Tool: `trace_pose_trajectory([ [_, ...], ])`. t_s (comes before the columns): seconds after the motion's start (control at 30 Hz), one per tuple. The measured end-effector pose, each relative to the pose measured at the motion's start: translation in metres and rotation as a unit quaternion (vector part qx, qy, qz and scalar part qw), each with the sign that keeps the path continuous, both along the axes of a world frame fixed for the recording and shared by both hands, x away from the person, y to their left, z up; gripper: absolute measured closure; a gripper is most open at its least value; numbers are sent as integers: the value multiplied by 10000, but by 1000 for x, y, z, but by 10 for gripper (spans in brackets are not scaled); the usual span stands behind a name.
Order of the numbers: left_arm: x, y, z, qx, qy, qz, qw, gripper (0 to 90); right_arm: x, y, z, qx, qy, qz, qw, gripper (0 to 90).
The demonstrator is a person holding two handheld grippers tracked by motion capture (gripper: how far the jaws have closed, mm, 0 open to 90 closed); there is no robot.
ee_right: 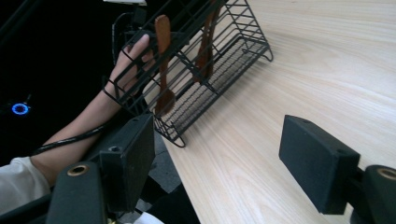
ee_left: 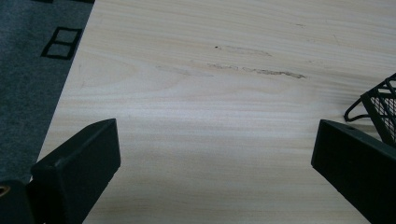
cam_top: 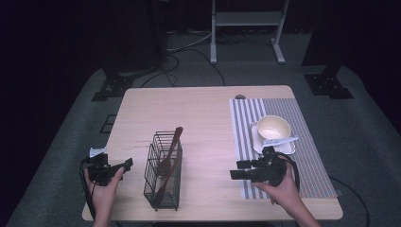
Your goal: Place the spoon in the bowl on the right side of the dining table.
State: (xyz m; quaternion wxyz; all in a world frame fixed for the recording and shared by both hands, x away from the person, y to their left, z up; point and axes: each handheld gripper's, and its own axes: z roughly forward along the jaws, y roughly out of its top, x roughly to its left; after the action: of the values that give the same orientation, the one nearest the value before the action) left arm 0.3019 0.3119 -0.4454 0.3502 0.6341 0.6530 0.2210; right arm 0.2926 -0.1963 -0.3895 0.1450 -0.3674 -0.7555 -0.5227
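Observation:
A black wire basket (cam_top: 163,172) stands on the front middle of the wooden table (cam_top: 198,109), with a dark wooden spoon (cam_top: 170,151) leaning in it. The right gripper view shows the basket (ee_right: 224,51) holding two wooden utensils (ee_right: 163,56). My left gripper (cam_top: 124,166) is open at the table's front left, its jaws wide over bare wood (ee_left: 215,158), with the basket's corner (ee_left: 380,105) just to its right. My right gripper (cam_top: 239,169) is open and empty, right of the basket and pointing toward it (ee_right: 219,158).
A striped placemat (cam_top: 302,156) lies on the table's right side. On it sit a white plate (cam_top: 257,142), a cream bowl (cam_top: 273,126) and a white spoon (cam_top: 283,140). Grey carpet surrounds the table, with stand feet beyond the far edge.

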Motion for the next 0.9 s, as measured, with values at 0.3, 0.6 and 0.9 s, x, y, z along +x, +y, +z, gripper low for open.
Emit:
trace_pose_trajectory([
  [0.3,0,0,0,9,4,-3,10000,2,7,22,11,-44,-27,264,9996,258],
  [0.6,-1,0,0,-47,2,5,10000,2,17,36,21,-34,-35,365,9993,259],
  [0.9,-3,0,-1,-95,4,41,9999,2,27,42,34,225,53,380,9990,261],
])
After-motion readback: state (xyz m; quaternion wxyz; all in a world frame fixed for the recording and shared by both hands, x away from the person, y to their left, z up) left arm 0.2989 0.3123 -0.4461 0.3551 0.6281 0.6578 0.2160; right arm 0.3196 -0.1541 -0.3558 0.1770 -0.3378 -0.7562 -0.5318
